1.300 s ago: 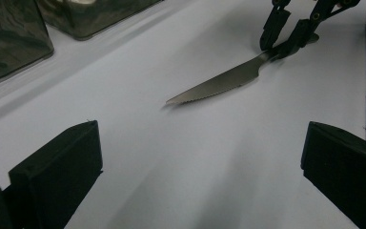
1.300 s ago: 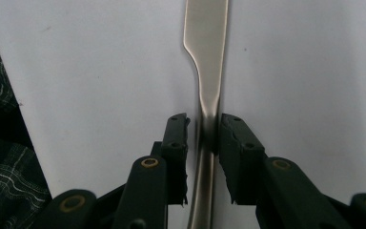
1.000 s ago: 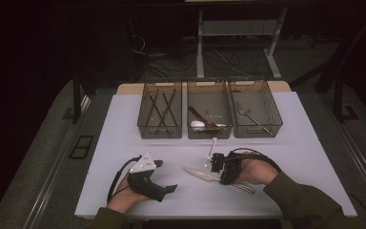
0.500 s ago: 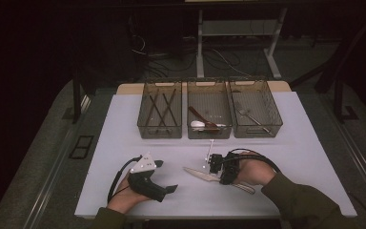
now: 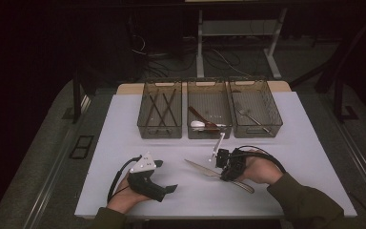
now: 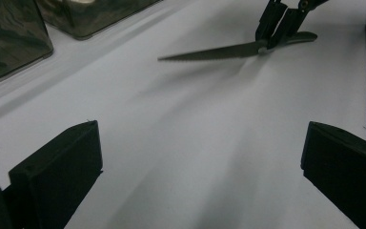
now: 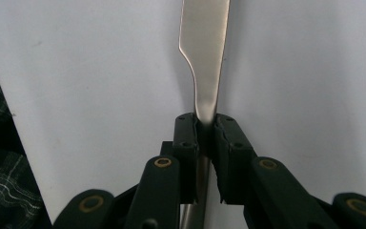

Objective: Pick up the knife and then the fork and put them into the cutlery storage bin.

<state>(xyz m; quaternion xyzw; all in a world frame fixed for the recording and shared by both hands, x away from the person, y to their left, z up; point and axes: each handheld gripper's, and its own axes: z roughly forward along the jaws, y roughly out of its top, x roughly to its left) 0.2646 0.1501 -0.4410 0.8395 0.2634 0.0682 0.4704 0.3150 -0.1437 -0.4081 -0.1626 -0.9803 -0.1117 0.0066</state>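
Centrally, right gripper (image 5: 225, 168) jaws clenched on serrated silver steel knife (image 5: 201, 168), blade toward ten o'clock, left gripper (image 5: 164, 183) jaws released over white tabletop (image 5: 124, 124).

The knife (image 5: 208, 170) is a slim table knife of bare silver metal, with a serrated edge along its blade, which narrows to a thin neck before the handle. It lies nearly flat on the white table, in front of the middle bin, blade tip toward the table's left side and handle end toward the right and the near edge. It is clamped at the neck, where blade meets handle, so the blade (image 7: 204, 47) juts out free past the clamp
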